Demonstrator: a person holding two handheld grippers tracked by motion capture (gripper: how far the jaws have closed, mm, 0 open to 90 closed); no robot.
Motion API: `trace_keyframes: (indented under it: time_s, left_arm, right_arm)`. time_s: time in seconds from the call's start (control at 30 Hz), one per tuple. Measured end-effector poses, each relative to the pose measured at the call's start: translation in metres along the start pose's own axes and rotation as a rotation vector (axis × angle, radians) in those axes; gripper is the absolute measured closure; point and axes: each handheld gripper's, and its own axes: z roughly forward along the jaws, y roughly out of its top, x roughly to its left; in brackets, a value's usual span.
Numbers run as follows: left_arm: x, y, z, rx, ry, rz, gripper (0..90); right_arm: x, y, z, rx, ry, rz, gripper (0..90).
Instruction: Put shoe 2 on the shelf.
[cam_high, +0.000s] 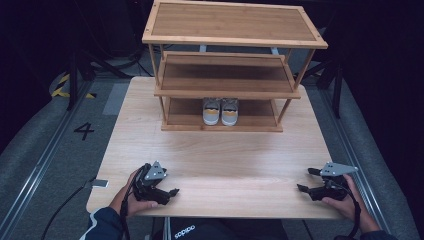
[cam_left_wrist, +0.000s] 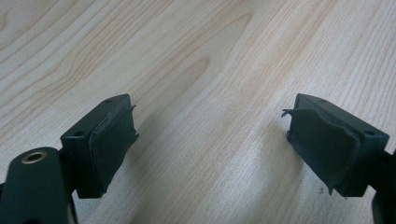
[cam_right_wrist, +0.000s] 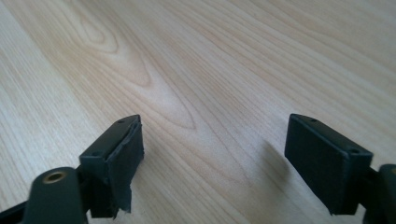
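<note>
A pair of grey shoes with orange heels (cam_high: 220, 111) stands side by side on the bottom shelf of a three-tier wooden rack (cam_high: 231, 39) at the back of the table. My left gripper (cam_high: 170, 192) rests near the table's front left, held in a hand, open with nothing between its pads (cam_left_wrist: 112, 140). My right gripper (cam_high: 306, 180) lies near the front right, also open and empty, its pads (cam_right_wrist: 327, 161) wide apart over bare wood. Both grippers point toward the table's middle, far from the rack.
The light wooden table (cam_high: 220, 155) stretches between the grippers and the rack. The rack's upper two shelves hold nothing. Grey floor with a painted "4" (cam_high: 84, 131) and metal rails flanks the table; dark stands sit behind.
</note>
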Motion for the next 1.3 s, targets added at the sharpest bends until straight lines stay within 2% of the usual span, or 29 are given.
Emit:
trace_keyframes:
  time_s: [0.1,1.3]
  left_arm:
    - [-0.0001,0.0000,0.0000,0.000,0.001,-0.001,14.9]
    - [0.0005,0.0007,0.0008,0.002,-0.005,0.000,14.7]
  right_arm:
    - [-0.0021,-0.0002,-0.0004,-0.001,-0.018,0.008,20.3]
    - [-0.0028,-0.0005,-0.0005,-0.003,-0.037,0.031,21.0]
